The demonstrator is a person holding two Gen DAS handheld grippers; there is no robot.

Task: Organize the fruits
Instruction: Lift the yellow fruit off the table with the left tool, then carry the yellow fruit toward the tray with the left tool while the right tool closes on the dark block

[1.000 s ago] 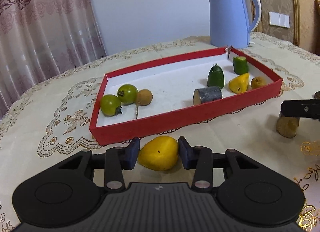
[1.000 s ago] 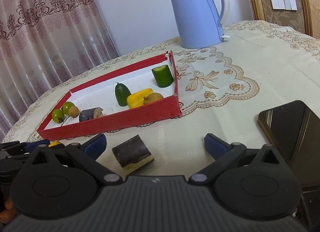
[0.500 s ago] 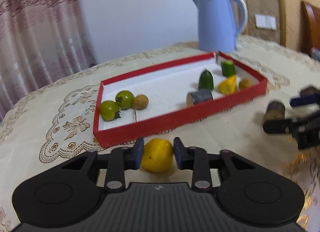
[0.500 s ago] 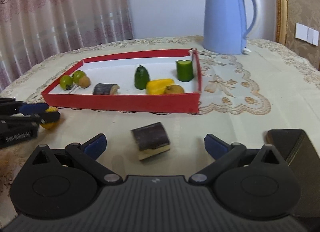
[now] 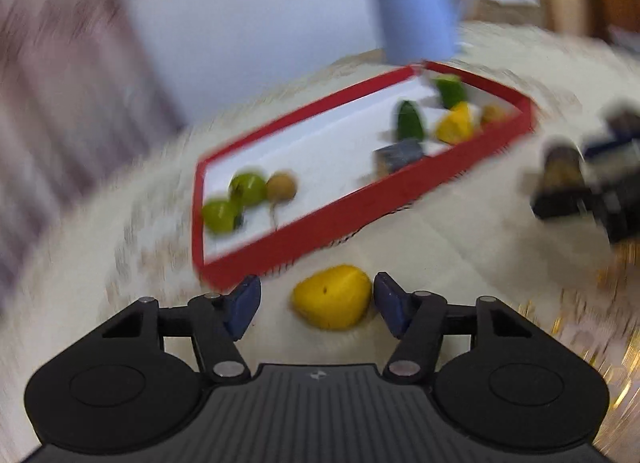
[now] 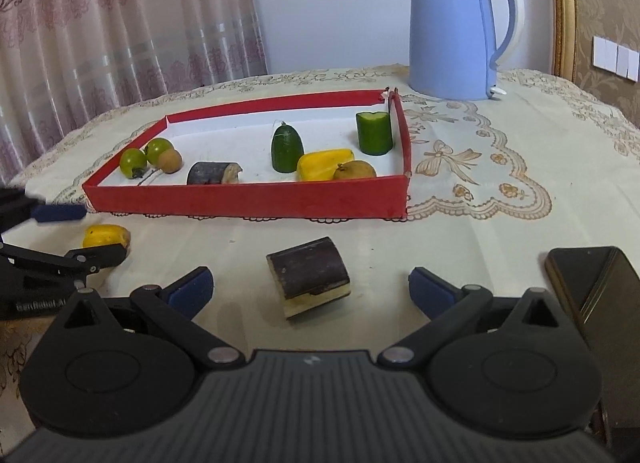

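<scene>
Yellow fruit point(image 5: 331, 297) freed as left gripper point(image 5: 316, 299) opens.

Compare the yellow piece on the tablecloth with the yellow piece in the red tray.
The loose yellow piece lies outside the red tray, between the left gripper's opening jaws; the tray's yellow piece lies inside. The loose one touches no other food; the tray's touches a small brown fruit. Both are yellow.

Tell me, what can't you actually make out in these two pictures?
- Left wrist view: motion blur smears the whole scene; the kettle and the fruit in the red tray lose all detail.
- Left wrist view: the right gripper is a dark smear at the edge.
- Right wrist view: the phone is cut off by the gripper body.
- Right wrist view: the left gripper, jaws opening, partly covers the yellow fruit.
</scene>
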